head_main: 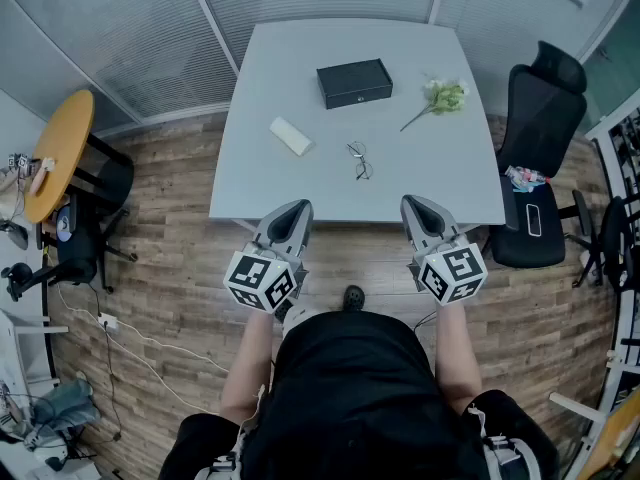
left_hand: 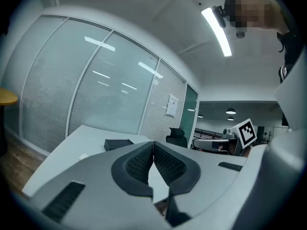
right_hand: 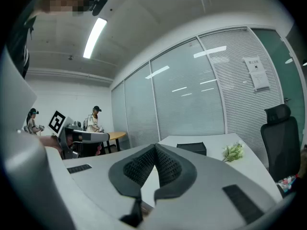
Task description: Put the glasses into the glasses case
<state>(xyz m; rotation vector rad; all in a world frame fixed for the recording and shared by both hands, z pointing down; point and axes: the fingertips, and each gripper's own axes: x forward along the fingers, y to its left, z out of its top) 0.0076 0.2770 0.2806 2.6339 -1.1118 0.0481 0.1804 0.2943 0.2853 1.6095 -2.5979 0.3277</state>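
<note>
Thin-framed glasses (head_main: 360, 160) lie unfolded near the middle of the white table (head_main: 300, 188). A black rectangular glasses case (head_main: 354, 83) sits closed behind them; it also shows as the case (left_hand: 118, 143) in the left gripper view and the case (right_hand: 191, 148) in the right gripper view. My left gripper (head_main: 292, 212) and right gripper (head_main: 416, 208) hover side by side just short of the table's near edge, well back from the glasses. Both are shut with nothing between the jaws. Seen along their own jaws, the left gripper (left_hand: 153, 143) and right gripper (right_hand: 155, 147) have tips touching.
A white folded cloth or pouch (head_main: 290, 136) lies left of the glasses. A small green plant sprig (head_main: 441, 96) rests at the table's right rear. A black office chair (head_main: 540, 158) stands at the right, a round orange table (head_main: 58, 153) at the left. Glass partitions run behind.
</note>
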